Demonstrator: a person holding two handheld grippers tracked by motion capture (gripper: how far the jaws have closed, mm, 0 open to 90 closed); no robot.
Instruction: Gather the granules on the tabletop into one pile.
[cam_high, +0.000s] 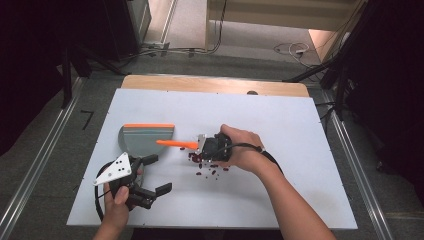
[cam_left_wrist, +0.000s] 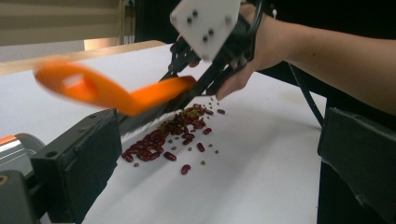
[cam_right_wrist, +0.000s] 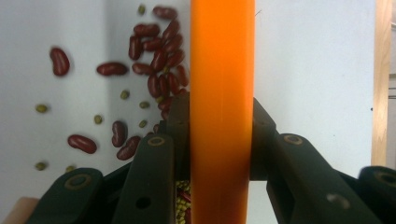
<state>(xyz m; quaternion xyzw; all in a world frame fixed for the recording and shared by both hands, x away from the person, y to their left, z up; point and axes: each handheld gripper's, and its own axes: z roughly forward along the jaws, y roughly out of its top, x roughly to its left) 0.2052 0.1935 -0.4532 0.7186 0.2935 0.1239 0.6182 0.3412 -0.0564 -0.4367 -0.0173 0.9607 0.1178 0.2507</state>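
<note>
The left hand-held gripper (cam_high: 150, 192) is idling wide open near the table (cam_high: 300, 190) edge. Beyond, the right hand-held gripper (cam_high: 199, 145) is clamping a light, stiff orange brush handle (cam_high: 176, 144) over scattered beans (cam_high: 207, 167); the smooth plastic may be slipping.

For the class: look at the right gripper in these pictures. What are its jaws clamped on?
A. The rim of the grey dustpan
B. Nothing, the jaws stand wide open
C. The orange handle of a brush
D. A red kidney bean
C: in the right gripper view, the right gripper has its black jaws pressed on both sides of the orange brush handle, above the scattered beans.
</note>
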